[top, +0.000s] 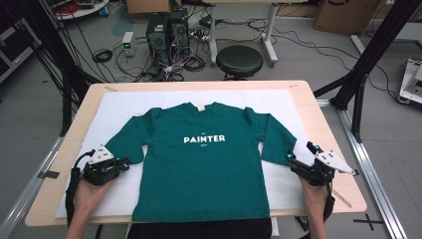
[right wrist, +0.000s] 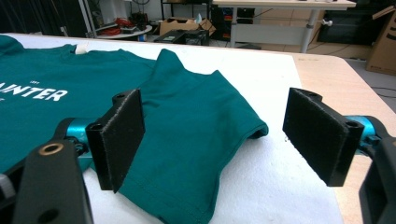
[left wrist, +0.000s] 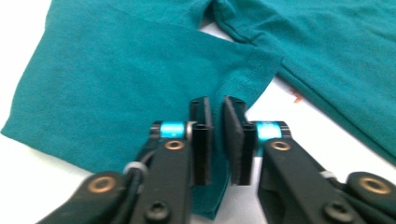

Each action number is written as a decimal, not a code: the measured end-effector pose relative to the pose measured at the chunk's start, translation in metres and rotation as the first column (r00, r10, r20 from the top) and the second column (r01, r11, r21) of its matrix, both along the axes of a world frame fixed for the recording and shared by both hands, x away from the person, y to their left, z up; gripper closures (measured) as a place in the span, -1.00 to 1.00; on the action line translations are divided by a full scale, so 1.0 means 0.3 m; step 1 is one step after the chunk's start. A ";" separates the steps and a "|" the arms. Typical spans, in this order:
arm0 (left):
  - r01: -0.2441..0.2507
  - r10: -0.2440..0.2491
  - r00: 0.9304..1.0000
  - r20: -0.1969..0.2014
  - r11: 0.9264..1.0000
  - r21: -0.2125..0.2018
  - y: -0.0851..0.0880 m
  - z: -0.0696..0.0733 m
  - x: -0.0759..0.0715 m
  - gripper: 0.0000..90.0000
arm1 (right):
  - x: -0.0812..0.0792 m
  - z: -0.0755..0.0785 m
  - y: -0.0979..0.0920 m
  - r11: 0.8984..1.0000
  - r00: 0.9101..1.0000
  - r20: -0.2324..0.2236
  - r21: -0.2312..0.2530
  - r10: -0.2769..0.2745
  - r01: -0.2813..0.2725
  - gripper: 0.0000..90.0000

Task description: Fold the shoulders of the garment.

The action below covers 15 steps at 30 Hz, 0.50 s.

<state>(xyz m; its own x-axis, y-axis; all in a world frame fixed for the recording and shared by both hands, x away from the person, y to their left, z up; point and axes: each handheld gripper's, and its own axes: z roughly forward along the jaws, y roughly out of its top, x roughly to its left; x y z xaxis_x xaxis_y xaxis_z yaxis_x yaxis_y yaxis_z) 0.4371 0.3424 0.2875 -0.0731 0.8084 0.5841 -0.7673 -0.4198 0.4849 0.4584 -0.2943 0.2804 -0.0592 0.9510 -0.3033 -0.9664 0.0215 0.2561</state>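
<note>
**Left gripper pinching sleeve hem**

Left gripper (left wrist: 217, 140) at 8 o'clock: jaws nearly closed, clamped on the hem of the green shirt's (top: 204, 164) sleeve (left wrist: 116, 93). Right gripper (right wrist: 212, 140) at 4 o'clock: jaws wide, holding nothing, beside the other sleeve. Shirt flat on white mat (top: 278, 184), bench (top: 318, 124) centre.

Black round stool (top: 239, 60) just beyond the desk's (top: 328, 129) far edge, two PC towers (top: 167, 31) on the floor left of it amid tangled cables. White mat (top: 119, 104) covering most of the desktop. Cardboard box (top: 343, 15) far right.
</note>
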 end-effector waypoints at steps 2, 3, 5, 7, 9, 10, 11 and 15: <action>-0.009 0.010 1.000 0.008 1.000 -0.011 -0.003 -0.002 0.000 0.89 | 0.000 0.000 0.001 1.000 1.000 -0.004 0.001 0.001 -0.001 -0.53; -0.004 0.004 1.000 0.009 1.000 -0.011 -0.001 -0.003 -0.001 0.90 | 0.000 0.001 0.001 1.000 1.000 -0.001 0.002 -0.003 0.003 -0.53; 0.034 -0.034 0.999 0.013 0.999 -0.010 0.002 -0.005 -0.006 0.90 | 0.000 0.001 0.001 1.000 1.000 -0.004 0.002 0.000 0.000 -0.53; 0.105 -0.105 0.994 0.022 0.994 -0.003 0.003 -0.007 -0.023 0.90 | 0.000 0.001 0.001 1.000 1.000 -0.004 0.002 -0.001 0.001 -0.53; 0.145 -0.145 0.989 0.034 0.989 0.007 -0.004 -0.004 -0.044 0.91 | 0.000 0.001 0.001 1.000 1.000 -0.005 0.002 -0.002 0.002 -0.53; 0.160 -0.160 0.986 0.040 0.987 0.007 -0.007 -0.001 -0.051 0.91 | 0.000 0.001 0.002 1.000 1.000 -0.007 0.001 0.000 0.000 -0.53; 0.160 -0.160 0.986 0.040 0.987 0.007 -0.007 -0.001 -0.051 0.91 | 0.000 0.001 0.002 1.000 1.000 -0.007 0.001 -0.001 0.001 -0.53; 0.237 -0.237 0.970 0.050 0.971 0.011 -0.032 0.029 -0.085 0.91 | 0.000 0.001 0.002 1.000 1.000 -0.005 0.003 0.000 0.000 -0.53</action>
